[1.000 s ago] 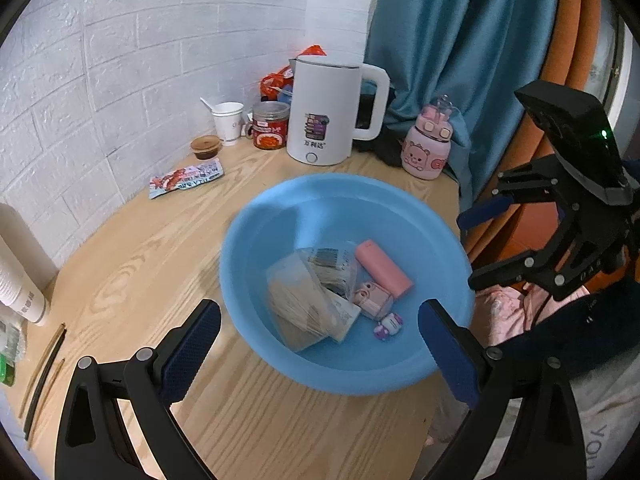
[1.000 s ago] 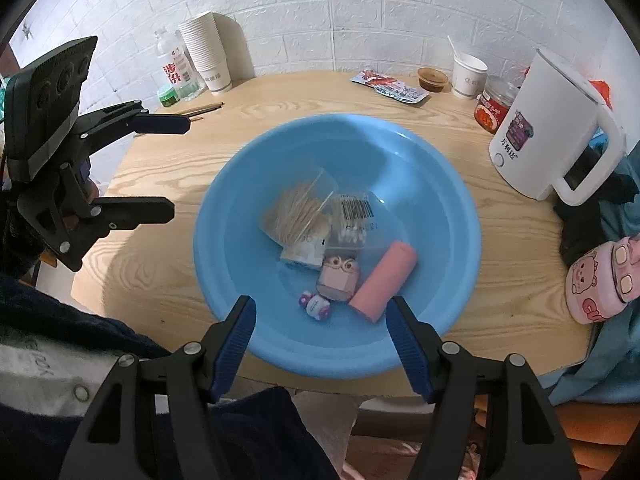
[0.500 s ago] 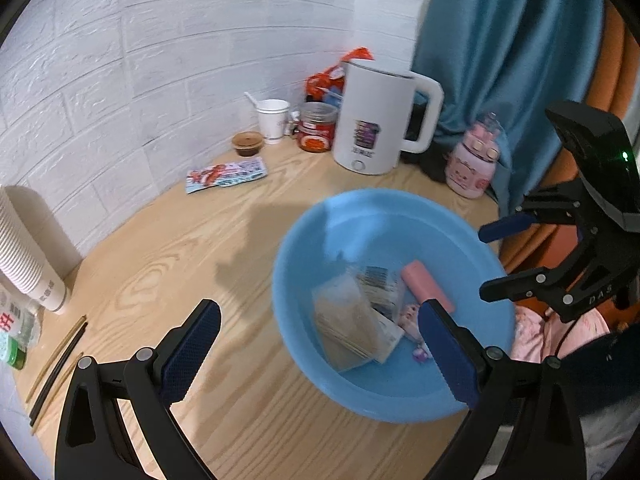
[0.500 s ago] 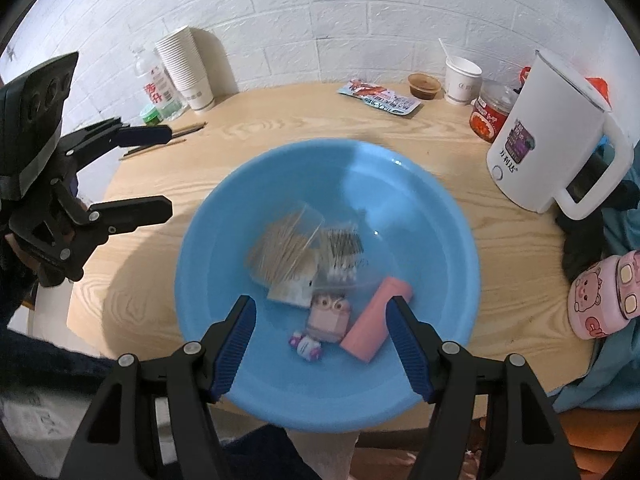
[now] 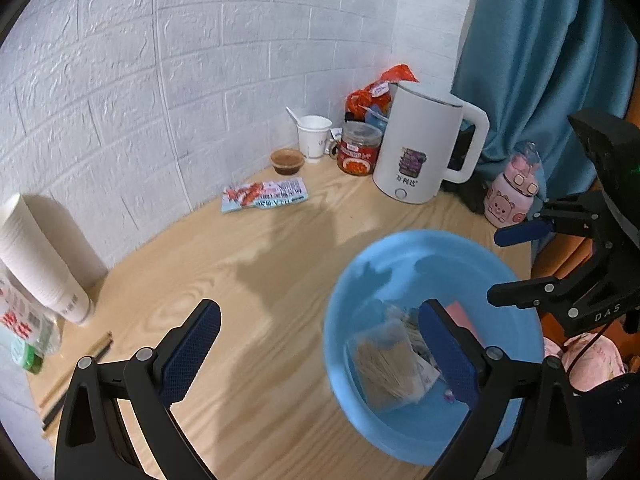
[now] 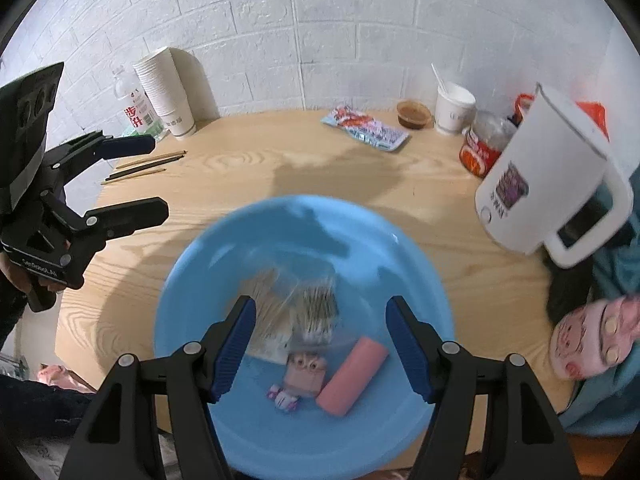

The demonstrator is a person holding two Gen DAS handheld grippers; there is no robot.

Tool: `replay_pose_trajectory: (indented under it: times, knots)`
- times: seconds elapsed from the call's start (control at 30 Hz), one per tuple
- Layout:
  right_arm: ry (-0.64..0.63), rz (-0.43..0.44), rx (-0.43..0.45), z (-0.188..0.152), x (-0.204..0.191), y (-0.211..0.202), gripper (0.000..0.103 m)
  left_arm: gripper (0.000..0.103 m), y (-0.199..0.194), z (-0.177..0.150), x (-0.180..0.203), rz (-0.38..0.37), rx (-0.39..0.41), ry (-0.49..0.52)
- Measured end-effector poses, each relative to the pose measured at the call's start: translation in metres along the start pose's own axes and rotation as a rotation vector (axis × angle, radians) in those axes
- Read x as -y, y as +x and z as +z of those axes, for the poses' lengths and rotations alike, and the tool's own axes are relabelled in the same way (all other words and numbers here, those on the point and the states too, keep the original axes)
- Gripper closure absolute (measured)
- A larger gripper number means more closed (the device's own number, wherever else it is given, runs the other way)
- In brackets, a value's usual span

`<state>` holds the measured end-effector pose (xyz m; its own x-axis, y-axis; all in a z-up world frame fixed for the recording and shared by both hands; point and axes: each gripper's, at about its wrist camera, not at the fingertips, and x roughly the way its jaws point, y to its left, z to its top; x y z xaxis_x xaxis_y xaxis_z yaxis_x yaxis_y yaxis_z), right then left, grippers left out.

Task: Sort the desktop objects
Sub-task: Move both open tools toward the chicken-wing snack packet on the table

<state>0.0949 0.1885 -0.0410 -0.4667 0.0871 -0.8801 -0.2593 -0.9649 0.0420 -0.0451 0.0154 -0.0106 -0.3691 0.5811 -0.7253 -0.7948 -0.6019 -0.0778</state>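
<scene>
left gripper (image 5: 320, 354) jaws standing wide, gripping nothing, hanging over bare table (image 5: 248, 280) | right gripper (image 6: 322, 344) jaws also gaping, nothing between them, hovering above blue basin (image 6: 224, 256) at lower centre | basin holding pink roll (image 6: 352, 376), toothpick bag (image 6: 268, 308), small toys | kettle (image 6: 548, 184) sitting at right edge
</scene>
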Motion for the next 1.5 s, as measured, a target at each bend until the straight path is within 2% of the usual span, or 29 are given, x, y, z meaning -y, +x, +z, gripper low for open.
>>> replay_pose_trajectory:
  times: [0.33,0.5,0.8,1.2,1.5]
  knots:
    - [0.025,-0.002,0.017,0.029,0.005,0.0,0.034,0.003,-0.002,0.016,-0.014,0.071,0.038,-0.07]
    - [0.068,0.006,0.009,0.035,0.01,0.007,0.034,0.003,0.004,0.018,-0.019,0.115,0.022,-0.102]
    - [0.025,0.022,-0.006,0.049,0.012,0.022,0.034,0.003,0.014,0.016,-0.029,0.156,-0.001,-0.134]
    - [-0.006,0.03,-0.063,0.079,0.04,0.063,0.034,0.003,0.058,0.026,-0.048,0.165,-0.065,-0.15]
    - [-0.074,0.039,-0.071,0.116,0.065,0.111,0.034,0.003,0.109,0.042,-0.06,0.131,-0.092,-0.054]
